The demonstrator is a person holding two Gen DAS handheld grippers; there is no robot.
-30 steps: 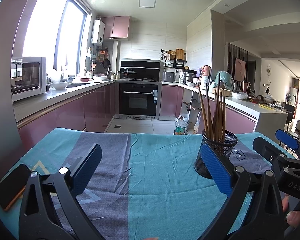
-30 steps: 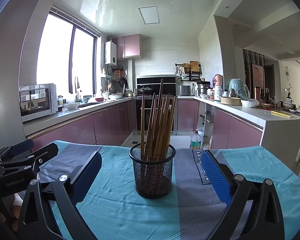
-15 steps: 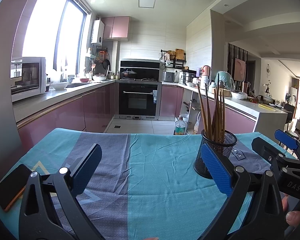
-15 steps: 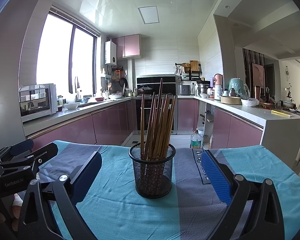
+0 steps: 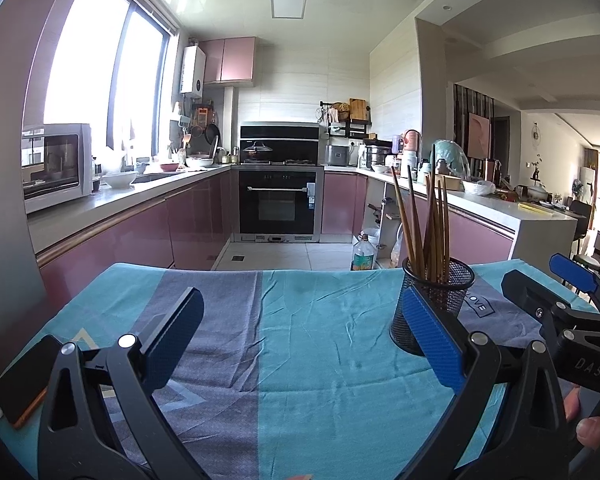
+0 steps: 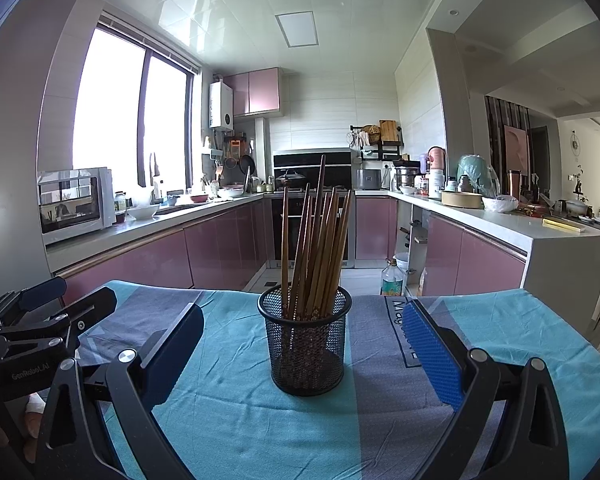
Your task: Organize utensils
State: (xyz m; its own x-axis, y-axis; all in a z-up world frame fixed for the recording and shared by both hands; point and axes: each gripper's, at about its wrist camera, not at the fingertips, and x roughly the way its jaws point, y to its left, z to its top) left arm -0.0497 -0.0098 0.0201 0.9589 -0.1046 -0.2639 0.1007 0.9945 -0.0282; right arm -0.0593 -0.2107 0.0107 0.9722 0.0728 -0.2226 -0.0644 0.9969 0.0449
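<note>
On the blue cloth (image 6: 236,420), same as before: chopsticks (image 6: 316,240) all in cup (image 6: 305,344), both grippers (image 5: 300,344) (image 6: 302,344) spread wide, holding nothing, so looking done.

I see my left gripper (image 5: 300,336), jaws wide apart; mesh holder (image 5: 434,306) of chopsticks (image 5: 428,224) just beyond the right jaw.

White letters "DAS" show on the black body of the right gripper (image 5: 571,292) at the left wrist view's edge, "GenRobot.AI" on the left gripper (image 6: 46,302) in the right wrist view, and the tablecloth (image 5: 320,344) carries boxed "LOVE" and partly hidden "Mag".
</note>
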